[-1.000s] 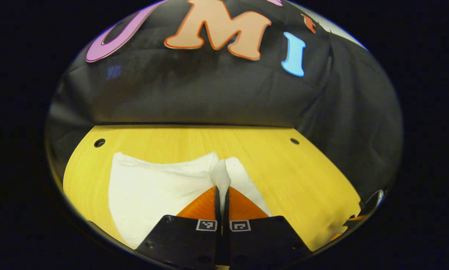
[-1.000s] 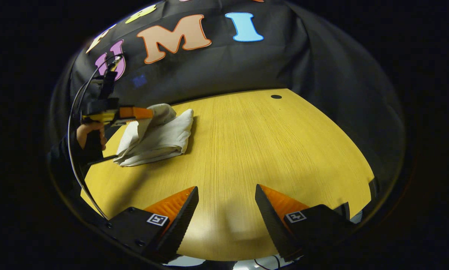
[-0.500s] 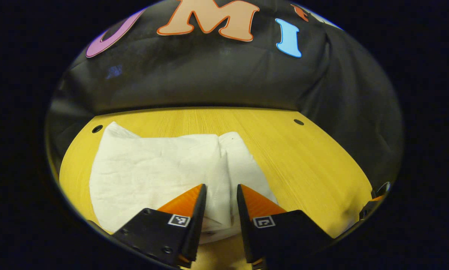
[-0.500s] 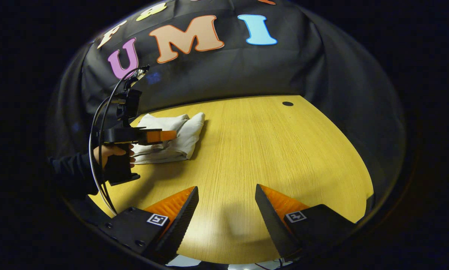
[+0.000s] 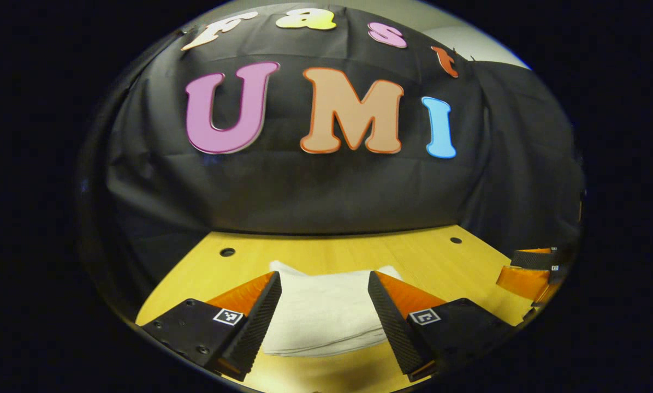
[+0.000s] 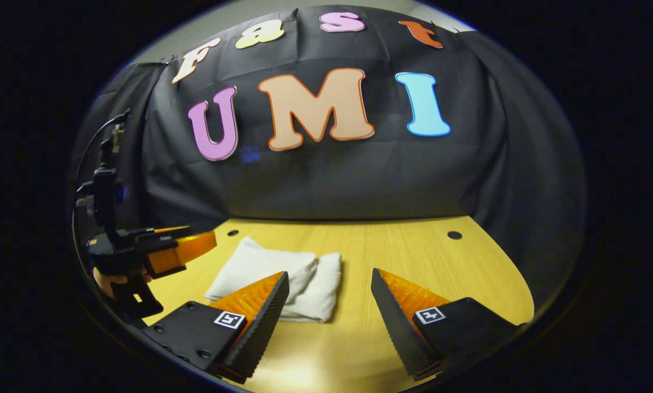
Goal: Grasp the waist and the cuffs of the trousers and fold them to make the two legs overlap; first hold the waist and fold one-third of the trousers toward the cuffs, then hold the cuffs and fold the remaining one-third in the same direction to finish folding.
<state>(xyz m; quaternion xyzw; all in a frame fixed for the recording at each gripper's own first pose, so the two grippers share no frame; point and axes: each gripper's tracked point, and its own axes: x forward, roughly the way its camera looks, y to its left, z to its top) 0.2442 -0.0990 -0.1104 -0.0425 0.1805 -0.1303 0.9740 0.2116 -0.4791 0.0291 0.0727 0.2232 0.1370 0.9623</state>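
The white trousers (image 5: 321,311) lie folded into a compact bundle on the yellow wooden table (image 5: 414,256). My left gripper (image 5: 324,284) hangs open a little above and in front of the bundle, gripping nothing. In the right gripper view the folded trousers (image 6: 299,275) rest left of centre, and my right gripper (image 6: 330,281) stands open over the tabletop (image 6: 392,251) to their right, holding nothing. The left gripper (image 6: 195,246) appears there at the far left, held by a hand (image 6: 105,281). The right gripper's fingers (image 5: 523,273) appear at the right edge of the left gripper view.
The black cloth wall (image 6: 326,180) closes off the back and sides of the table. Small dark holes (image 5: 227,252) (image 6: 454,235) sit near the table's far corners. A cable (image 6: 94,142) loops above the left gripper.
My left gripper let go of the trousers' fold, opened wide and drew up and back. The trousers now lie flat and folded. My right gripper stayed open while its view tilted upward and swung toward the trousers.
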